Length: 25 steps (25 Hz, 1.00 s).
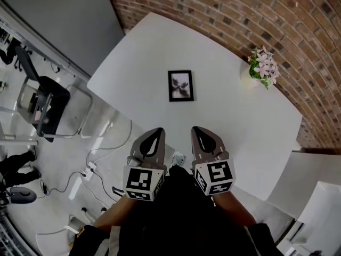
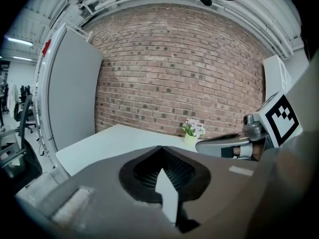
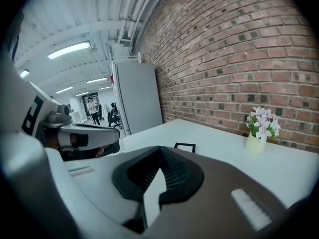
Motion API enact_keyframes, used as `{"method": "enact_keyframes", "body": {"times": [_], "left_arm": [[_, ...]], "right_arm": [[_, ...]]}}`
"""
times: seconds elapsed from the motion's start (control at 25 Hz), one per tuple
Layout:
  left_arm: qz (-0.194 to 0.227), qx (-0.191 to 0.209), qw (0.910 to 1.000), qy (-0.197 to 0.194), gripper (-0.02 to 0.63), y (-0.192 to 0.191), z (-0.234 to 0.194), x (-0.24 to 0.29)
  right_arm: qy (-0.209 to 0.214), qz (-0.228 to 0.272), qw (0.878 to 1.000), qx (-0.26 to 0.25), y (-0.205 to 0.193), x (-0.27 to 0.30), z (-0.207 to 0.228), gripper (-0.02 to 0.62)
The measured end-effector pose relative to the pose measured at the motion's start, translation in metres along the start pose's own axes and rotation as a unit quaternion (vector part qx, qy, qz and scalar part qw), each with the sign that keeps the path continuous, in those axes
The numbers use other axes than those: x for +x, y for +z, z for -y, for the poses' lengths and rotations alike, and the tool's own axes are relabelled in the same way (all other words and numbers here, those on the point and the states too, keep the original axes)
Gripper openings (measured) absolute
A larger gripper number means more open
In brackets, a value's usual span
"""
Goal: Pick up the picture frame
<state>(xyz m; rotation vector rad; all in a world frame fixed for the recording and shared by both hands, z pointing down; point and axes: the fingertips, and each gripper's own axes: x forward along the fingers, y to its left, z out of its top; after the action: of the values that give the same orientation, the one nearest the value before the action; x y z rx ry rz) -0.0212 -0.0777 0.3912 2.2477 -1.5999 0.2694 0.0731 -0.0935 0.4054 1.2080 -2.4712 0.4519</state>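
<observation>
One picture frame [image 1: 180, 85] is being recorded: small and rectangular, with a thin black border around a pale mat and a dark print whose subject cannot be made out. It is being seen lying flat and face up on the white table [image 1: 149, 47], with its short edge toward the viewer, roughly midway across the tabletop and well away from the edges. From the right gripper view, the picture frame [image 3: 185, 147] is being shown only as a low black outline.

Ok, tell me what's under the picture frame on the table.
The picture frame lies flat on the white table, with bare tabletop showing all around it. The patch directly beneath is covered by the frame, so nothing there can be seen.
</observation>
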Motion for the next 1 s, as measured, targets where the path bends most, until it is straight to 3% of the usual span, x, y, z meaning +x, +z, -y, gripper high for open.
{"method": "enact_keyframes", "body": {"times": [0.36,0.72,1.0], "left_arm": [[-0.015,-0.012,0.9995,0.025,-0.003,-0.004,-0.008,0.022],[-0.051,-0.047,0.9975,0.019,-0.003,-0.017,-0.039,0.066],[-0.082,-0.066,0.9945,-0.009,0.002,-0.028,-0.051,0.103]], "right_arm": [[0.012,-0.018,1.000,-0.002,-0.005,0.021,0.021,0.002],[-0.005,-0.044,0.999,0.002,-0.007,0.057,0.044,0.002],[-0.019,-0.069,0.997,0.009,-0.013,0.086,0.063,0.003]]}}
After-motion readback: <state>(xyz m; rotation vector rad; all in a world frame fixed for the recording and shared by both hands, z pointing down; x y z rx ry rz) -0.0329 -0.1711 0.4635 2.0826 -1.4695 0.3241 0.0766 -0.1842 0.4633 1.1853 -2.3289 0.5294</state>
